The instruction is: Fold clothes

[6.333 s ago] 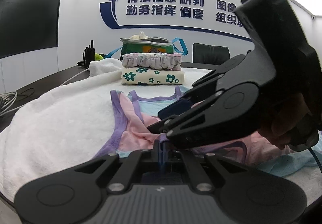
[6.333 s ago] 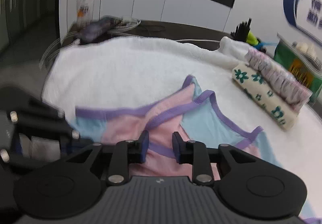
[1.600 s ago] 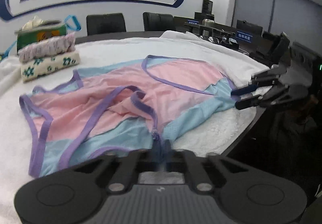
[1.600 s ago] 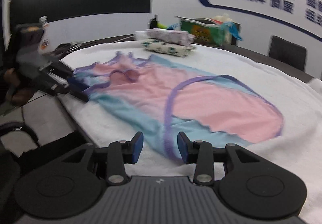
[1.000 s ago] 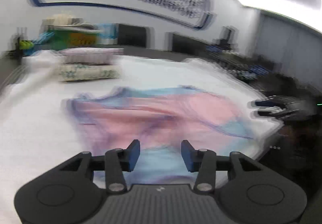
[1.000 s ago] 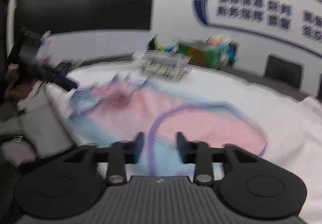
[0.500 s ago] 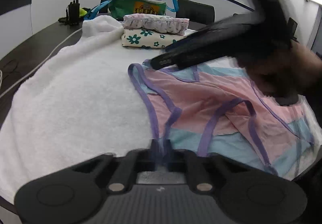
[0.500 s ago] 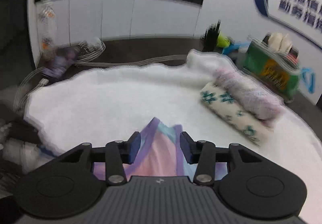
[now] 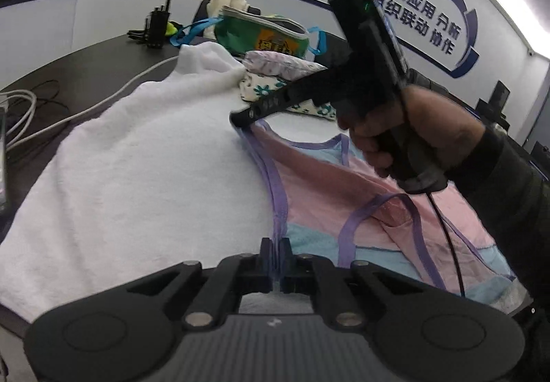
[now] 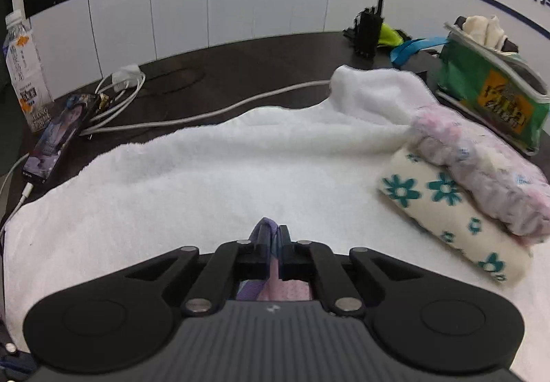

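Note:
A pink and light-blue tank top [image 9: 343, 196] with purple trim lies on a white towel [image 9: 154, 182]. My left gripper [image 9: 275, 249] is shut on the purple trim at the top's near edge. My right gripper [image 9: 240, 115], held in a hand, is shut on the purple strap at the top's far corner. In the right wrist view the right gripper [image 10: 273, 237] pinches purple and pink fabric of the tank top [image 10: 264, 229] above the towel [image 10: 206, 176].
Two folded garments, floral [image 10: 443, 206] and pink [image 10: 477, 158], are stacked at the towel's far side, with a green bag [image 10: 495, 90] behind. On the dark table lie a phone [image 10: 56, 138], white cables [image 10: 120, 86] and a bottle [image 10: 24, 69].
My right gripper has shut on the top's far strap corner; it was open half a second ago. My left gripper stays shut on the trim. The edge between them is drawn straighter.

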Demonstrator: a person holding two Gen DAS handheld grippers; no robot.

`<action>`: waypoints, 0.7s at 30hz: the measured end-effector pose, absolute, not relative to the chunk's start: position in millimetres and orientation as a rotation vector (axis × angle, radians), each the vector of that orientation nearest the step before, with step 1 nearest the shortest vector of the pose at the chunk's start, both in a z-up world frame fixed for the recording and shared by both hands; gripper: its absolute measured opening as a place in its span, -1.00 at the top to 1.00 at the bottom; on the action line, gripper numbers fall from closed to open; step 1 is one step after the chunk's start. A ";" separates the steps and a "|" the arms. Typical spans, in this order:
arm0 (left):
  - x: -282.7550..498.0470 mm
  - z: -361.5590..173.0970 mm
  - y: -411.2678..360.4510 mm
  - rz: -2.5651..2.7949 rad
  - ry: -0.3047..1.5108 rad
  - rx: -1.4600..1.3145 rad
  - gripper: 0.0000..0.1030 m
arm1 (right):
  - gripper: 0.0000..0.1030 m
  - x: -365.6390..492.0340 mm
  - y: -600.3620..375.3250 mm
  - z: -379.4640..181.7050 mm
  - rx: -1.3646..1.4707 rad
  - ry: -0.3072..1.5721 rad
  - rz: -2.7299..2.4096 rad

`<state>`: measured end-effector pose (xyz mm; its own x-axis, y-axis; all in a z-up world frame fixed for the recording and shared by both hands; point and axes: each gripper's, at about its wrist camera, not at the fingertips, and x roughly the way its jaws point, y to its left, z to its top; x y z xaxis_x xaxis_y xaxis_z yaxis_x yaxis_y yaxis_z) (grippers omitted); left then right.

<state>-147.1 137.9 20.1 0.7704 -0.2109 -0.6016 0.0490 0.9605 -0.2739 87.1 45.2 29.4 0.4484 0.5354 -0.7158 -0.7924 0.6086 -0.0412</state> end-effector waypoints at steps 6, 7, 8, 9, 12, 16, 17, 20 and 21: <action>-154.2 21.8 148.6 -0.087 0.671 -0.250 0.97 | 0.95 87.8 61.6 21.2 -0.398 0.718 0.859; -154.9 22.3 146.4 -0.085 0.679 -0.232 0.96 | 0.95 88.7 63.1 22.4 -0.391 0.713 0.860; -155.5 22.3 144.2 -0.082 0.685 -0.217 0.93 | 0.94 89.6 64.3 23.6 -0.384 0.710 0.861; -156.0 21.8 141.9 -0.078 0.692 -0.205 0.91 | 0.90 90.6 65.4 24.7 -0.377 0.707 0.862; -164.2 27.0 139.7 -0.058 0.653 -0.198 0.53 | 0.43 92.2 57.5 29.3 -0.378 0.718 0.886; -167.7 48.4 142.0 -0.096 0.579 -0.210 0.42 | 0.24 97.8 -7.0 63.3 -0.251 0.640 0.868; -164.0 54.4 142.5 -0.107 0.572 -0.212 0.41 | 0.24 101.0 -27.1 70.7 -0.222 0.633 0.850; -129.0 75.8 143.1 -0.136 0.582 -0.183 0.39 | 0.26 107.1 -76.9 76.5 -0.207 0.662 0.794; -111.4 81.4 142.8 -0.142 0.594 -0.174 0.39 | 0.33 106.5 -88.3 73.0 -0.212 0.684 0.780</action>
<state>-111.4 142.8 81.4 0.8196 -0.1830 -0.5429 0.0829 0.9755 -0.2036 106.5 -88.3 73.0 0.5101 0.5762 -0.6386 -0.7082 0.7027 0.0683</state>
